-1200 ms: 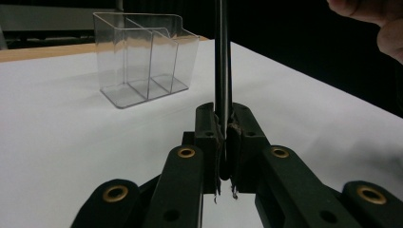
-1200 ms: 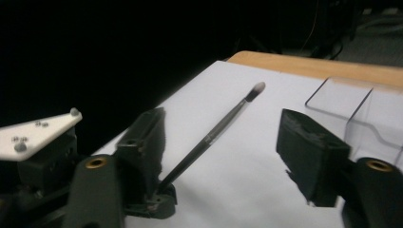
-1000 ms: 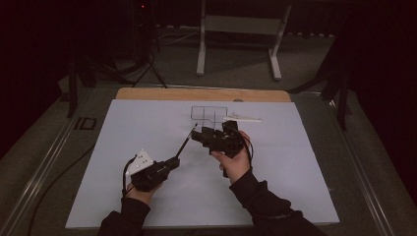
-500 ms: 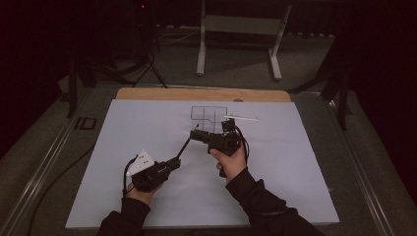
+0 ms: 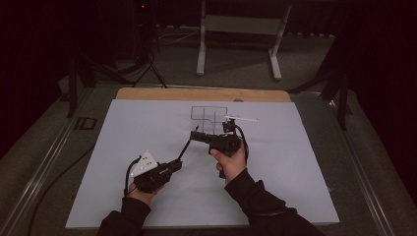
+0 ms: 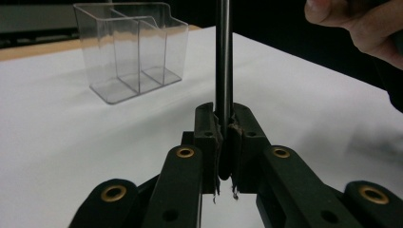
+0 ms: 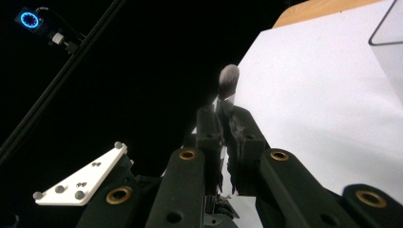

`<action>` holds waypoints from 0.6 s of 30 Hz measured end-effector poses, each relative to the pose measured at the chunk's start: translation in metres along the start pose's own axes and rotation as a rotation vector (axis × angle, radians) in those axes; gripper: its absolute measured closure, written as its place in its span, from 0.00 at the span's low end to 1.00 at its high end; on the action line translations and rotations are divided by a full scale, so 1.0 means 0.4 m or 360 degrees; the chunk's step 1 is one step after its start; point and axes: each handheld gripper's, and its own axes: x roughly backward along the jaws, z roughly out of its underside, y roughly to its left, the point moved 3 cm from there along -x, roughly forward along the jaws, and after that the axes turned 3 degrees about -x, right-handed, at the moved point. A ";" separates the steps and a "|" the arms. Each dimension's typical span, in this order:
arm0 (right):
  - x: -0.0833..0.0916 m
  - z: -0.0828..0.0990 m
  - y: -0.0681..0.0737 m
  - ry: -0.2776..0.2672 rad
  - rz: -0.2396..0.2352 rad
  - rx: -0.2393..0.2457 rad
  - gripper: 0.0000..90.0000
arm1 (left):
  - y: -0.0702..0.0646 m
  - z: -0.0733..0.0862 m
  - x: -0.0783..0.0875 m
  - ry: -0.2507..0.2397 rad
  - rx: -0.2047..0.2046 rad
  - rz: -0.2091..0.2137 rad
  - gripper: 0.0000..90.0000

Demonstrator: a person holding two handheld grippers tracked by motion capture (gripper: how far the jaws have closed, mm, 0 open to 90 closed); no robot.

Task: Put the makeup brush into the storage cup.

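Centre frame, the left gripper [image 5: 173, 166] and right gripper [image 5: 197, 136], whose jaws have just closed, clamp opposite ends of a makeup brush [image 6: 223, 61], apparently a handover near the clear organizer [image 5: 209, 115].

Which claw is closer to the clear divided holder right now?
Right. The right claw sits just short of the clear divided holder, its jaws having just closed on the brush. The left claw grips the brush's lower end, farther back toward the person.

No legible text, labels, brands or numbers anywhere; none on sheet, organiser or gripper bodies
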 end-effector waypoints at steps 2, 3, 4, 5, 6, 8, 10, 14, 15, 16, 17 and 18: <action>0.001 0.001 0.006 -0.0010 -0.0005 0.0041 0.94 | -0.005 0.001 -0.006 0.0025 0.0034 -0.0017 0.80; 0.000 0.001 0.009 0.0000 -0.0015 0.0047 0.94 | -0.007 0.004 -0.007 0.0031 0.0031 -0.0012 0.76; 0.000 0.000 0.012 -0.0010 -0.0006 0.0066 0.94 | -0.010 0.006 -0.011 0.0049 0.0035 -0.0009 0.74; -0.001 -0.001 0.015 0.0011 -0.0016 0.0077 0.94 | -0.013 0.007 -0.015 0.0075 0.0035 -0.0002 0.66; -0.001 -0.002 0.017 0.0006 -0.0013 0.0091 0.94 | -0.015 0.007 -0.016 0.0081 0.0022 -0.0001 0.63; 0.000 -0.005 0.022 0.0013 -0.0001 0.0130 0.94 | -0.022 0.004 -0.017 0.0083 -0.0011 -0.0021 0.60; 0.003 -0.010 0.026 0.0021 -0.0009 0.0148 0.94 | -0.025 0.000 -0.015 0.0076 -0.0017 -0.0034 0.53; 0.009 -0.017 0.032 0.0022 -0.0001 0.0195 0.94 | -0.022 -0.001 -0.014 0.0081 0.0001 -0.0056 0.48; 0.012 -0.018 0.034 0.0023 0.0010 0.0225 0.94 | -0.020 -0.001 -0.013 0.0082 0.0004 -0.0057 0.48; 0.013 -0.019 0.036 0.0033 0.0006 0.0235 0.94 | -0.019 -0.002 -0.013 0.0089 0.0001 -0.0069 0.47; 0.017 -0.020 0.039 0.0035 0.0020 0.0293 0.94 | -0.018 -0.002 -0.013 0.0096 0.0008 -0.0065 0.42; 0.020 -0.021 0.040 0.0038 0.0027 0.0333 0.94 | -0.018 -0.002 -0.013 0.0102 0.0012 -0.0061 0.41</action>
